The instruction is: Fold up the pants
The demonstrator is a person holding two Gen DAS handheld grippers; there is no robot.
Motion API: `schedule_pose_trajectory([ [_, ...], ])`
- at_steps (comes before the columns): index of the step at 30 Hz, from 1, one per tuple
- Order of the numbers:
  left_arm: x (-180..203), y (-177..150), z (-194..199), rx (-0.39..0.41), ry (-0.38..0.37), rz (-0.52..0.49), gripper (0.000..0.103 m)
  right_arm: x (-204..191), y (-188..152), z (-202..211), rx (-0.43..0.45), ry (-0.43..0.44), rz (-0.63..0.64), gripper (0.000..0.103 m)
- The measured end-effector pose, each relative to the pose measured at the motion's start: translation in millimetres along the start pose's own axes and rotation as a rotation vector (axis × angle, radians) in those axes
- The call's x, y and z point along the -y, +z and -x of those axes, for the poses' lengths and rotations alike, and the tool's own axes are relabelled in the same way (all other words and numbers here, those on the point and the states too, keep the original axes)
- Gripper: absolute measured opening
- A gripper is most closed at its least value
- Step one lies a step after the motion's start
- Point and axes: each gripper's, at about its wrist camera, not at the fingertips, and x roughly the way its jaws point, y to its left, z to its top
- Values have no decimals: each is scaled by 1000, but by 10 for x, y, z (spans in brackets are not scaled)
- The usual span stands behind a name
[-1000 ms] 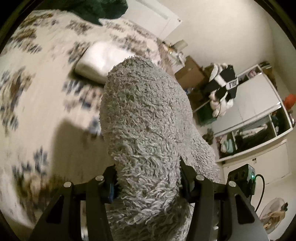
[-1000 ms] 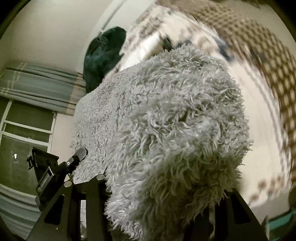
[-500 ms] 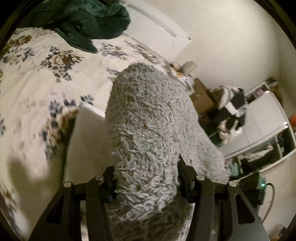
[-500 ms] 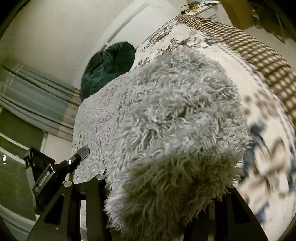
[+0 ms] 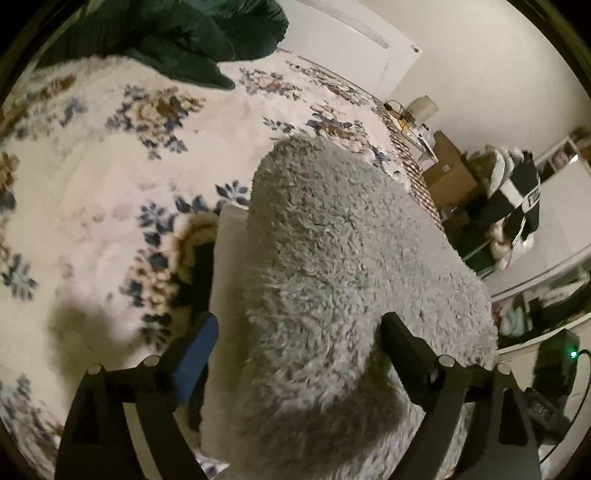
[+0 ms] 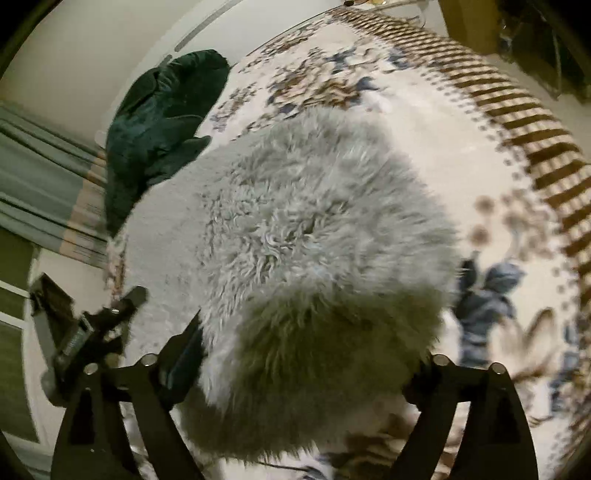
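Note:
The fluffy grey pants (image 5: 332, 266) bulge up in front of my left gripper (image 5: 299, 339), whose jaws stand wide apart; the left blue pad (image 5: 195, 350) is clear of the fabric, while the right finger (image 5: 402, 343) touches it. In the right wrist view the same pants (image 6: 314, 240) fill the middle, and my right gripper (image 6: 306, 354) has its jaws spread wide around the bundle. The pants lie on the floral bedspread (image 5: 110, 166). The other gripper (image 6: 92, 332) shows at the left of the right wrist view.
A white folded item (image 5: 229, 280) lies under the pants by the left finger. A dark green garment (image 5: 166, 33) is heaped at the bed's far end. The bed's brown striped edge (image 6: 517, 110) runs at the right. Boxes and shelves (image 5: 517, 206) stand beyond the bed.
Both grippers have opened, from shut on the pants to jaws wide apart. The pants have come down onto the bedspread beside the white item.

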Motion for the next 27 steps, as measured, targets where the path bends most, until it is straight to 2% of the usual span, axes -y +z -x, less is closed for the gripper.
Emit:
schedule_pose_trajectory([
  [7,266,-193,303,16,148,-86,90,8,-192,425,41,-208,55,101],
  [12,621,-368,699,52,247,-147,90,-247,-364,902,132,-355,156,101],
  [14,771,-435,896,77,284,-168,90,-366,-437,1122,160,-386,201,101],
  [19,1157,-620,1576,132,335,-176,90,-651,-722,1849,225,-398,257,101],
  [27,1716,-1034,2739,217,381,-198,90,-1009,-1257,3179,320,-351,306,102],
])
